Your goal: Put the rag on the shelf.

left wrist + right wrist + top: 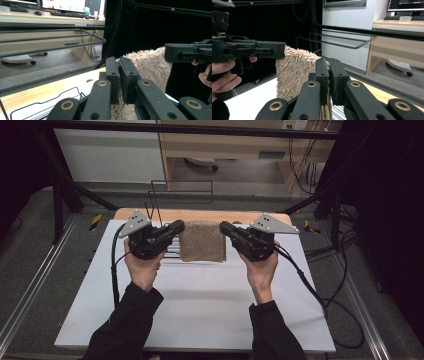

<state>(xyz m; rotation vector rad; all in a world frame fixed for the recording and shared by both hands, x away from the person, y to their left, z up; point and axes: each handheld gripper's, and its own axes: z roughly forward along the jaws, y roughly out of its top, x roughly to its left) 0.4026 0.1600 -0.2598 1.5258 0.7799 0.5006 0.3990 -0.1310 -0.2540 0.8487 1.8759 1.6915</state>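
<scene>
Two hand-held grippers lift a tan towel (202,241) above the counter (200,295); left gripper (178,226) and right gripper (223,227) fingers clamp its top corners; next likely draping it over the wire rack (181,190).

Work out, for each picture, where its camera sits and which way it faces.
High view: above the table, looking forward and down; forearms, left gripper, right gripper.
Left gripper view: rides the left gripper, facing the right gripper.
Right gripper view: rides the right gripper, facing the left gripper.
Shared: shaggy tan cloth.
</scene>
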